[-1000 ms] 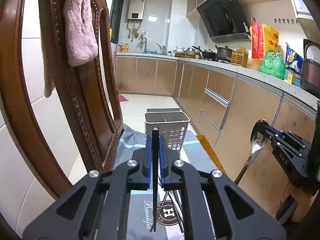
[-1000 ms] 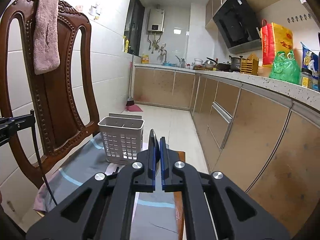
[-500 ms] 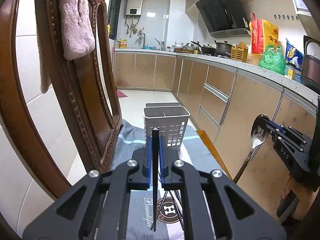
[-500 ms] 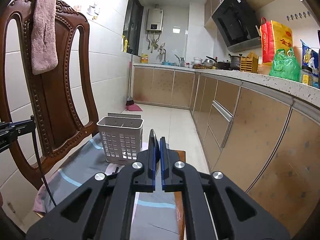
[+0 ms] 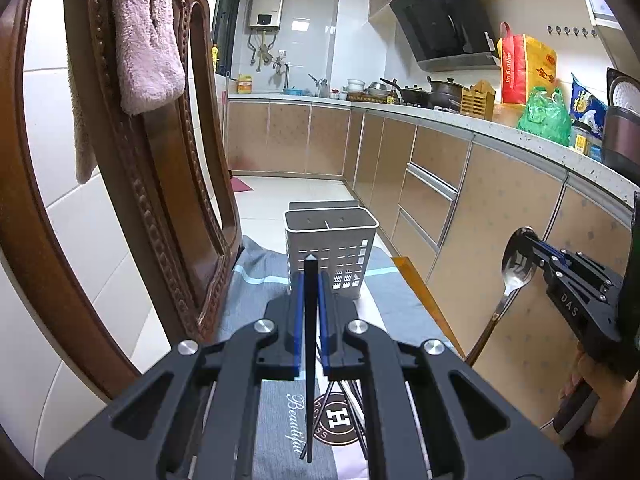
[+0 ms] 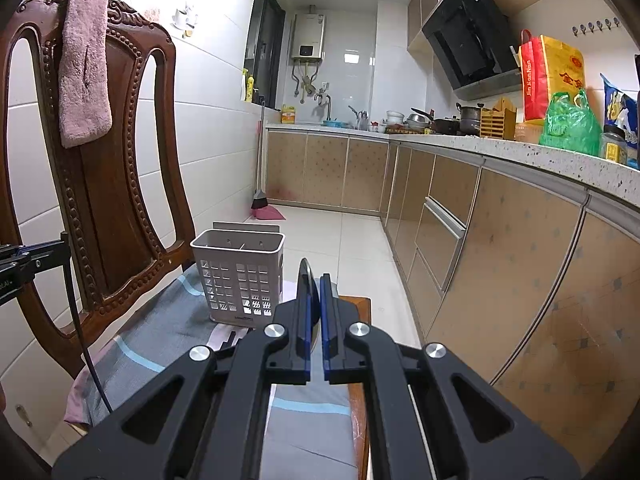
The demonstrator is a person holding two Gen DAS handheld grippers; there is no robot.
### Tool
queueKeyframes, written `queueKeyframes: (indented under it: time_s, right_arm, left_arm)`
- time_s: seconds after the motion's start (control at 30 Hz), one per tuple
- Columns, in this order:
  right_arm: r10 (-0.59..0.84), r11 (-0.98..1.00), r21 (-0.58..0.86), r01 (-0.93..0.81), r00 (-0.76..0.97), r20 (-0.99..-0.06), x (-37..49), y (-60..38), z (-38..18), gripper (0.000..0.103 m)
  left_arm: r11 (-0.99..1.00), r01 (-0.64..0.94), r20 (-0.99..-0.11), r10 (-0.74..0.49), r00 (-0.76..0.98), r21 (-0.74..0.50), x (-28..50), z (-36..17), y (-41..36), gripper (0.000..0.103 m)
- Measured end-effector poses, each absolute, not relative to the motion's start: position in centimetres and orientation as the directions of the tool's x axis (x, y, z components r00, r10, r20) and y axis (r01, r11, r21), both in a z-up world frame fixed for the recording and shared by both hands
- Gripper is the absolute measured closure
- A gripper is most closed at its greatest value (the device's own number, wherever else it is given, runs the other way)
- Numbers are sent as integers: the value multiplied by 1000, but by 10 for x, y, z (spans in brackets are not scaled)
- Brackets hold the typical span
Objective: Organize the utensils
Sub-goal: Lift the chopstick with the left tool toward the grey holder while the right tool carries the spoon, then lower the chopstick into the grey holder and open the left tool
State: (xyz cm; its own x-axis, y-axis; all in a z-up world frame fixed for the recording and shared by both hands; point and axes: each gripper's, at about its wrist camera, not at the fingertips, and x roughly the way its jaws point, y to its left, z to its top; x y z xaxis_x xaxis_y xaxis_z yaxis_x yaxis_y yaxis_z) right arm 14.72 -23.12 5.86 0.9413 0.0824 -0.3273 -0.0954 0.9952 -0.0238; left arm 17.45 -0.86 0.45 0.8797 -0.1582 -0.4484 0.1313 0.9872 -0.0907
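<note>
A white perforated utensil holder (image 5: 331,251) stands on a grey cloth on the chair seat; it also shows in the right wrist view (image 6: 240,276). My left gripper (image 5: 310,280) is shut on a black chopstick (image 5: 309,360) that hangs down in front of the holder. My right gripper (image 6: 314,292) is shut on a metal spoon (image 6: 306,280) by its bowl; in the left wrist view the spoon (image 5: 516,264) hangs handle-down to the right of the seat. Several dark chopsticks (image 5: 352,396) lie on the cloth near a round logo.
A carved wooden chair back (image 6: 112,184) with a pink towel (image 6: 84,68) rises at the left. Kitchen cabinets (image 6: 500,248) and a cluttered counter (image 6: 560,148) run along the right. Tiled floor (image 6: 344,236) lies beyond the seat's wooden edge (image 5: 428,300).
Both grippers have eased slightly toward the holder, which looks a little nearer. Both grips are unchanged.
</note>
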Motion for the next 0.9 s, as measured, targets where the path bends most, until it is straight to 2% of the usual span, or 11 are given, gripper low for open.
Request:
queueKeyframes:
  time_s: [0.17,0.3,0.4,0.5,0.63,0.73,0.9]
  right_arm:
    - [83,996,-9,-92,940,-331,157,-234,46,98]
    - [85,996,14,-85,932,-352,172,-240,36,98]
    - [80,997,40,-71,934,-347,179,-248,33,98]
    - [73,996,67,-54,935,-347,188,-257,29,98]
    - [68,995,91,-38,932,-356,199,-265,23,98]
    - [69,994,109,-32,932,-356,206,-270,20,98]
    - [75,992,120,-35,934,-349,211,-275,17,98]
  left_arm:
    - [984,132,-438,-172,882,-121,178,9,-4,96]
    - [984,120,-369,-160,916,-129,193,48,-1,96]
    - [974,126,-284,-177,942,-191,218,93,6,96]
    - [962,128,-238,-187,953,-243,246,125,10,96]
    - [964,78,-173,-125,977,-255,293,153,9,96]
    - [961,33,-160,-79,984,-274,329,148,6,96]
    - [960,-33,-209,-27,978,-278,389,107,-5,96]
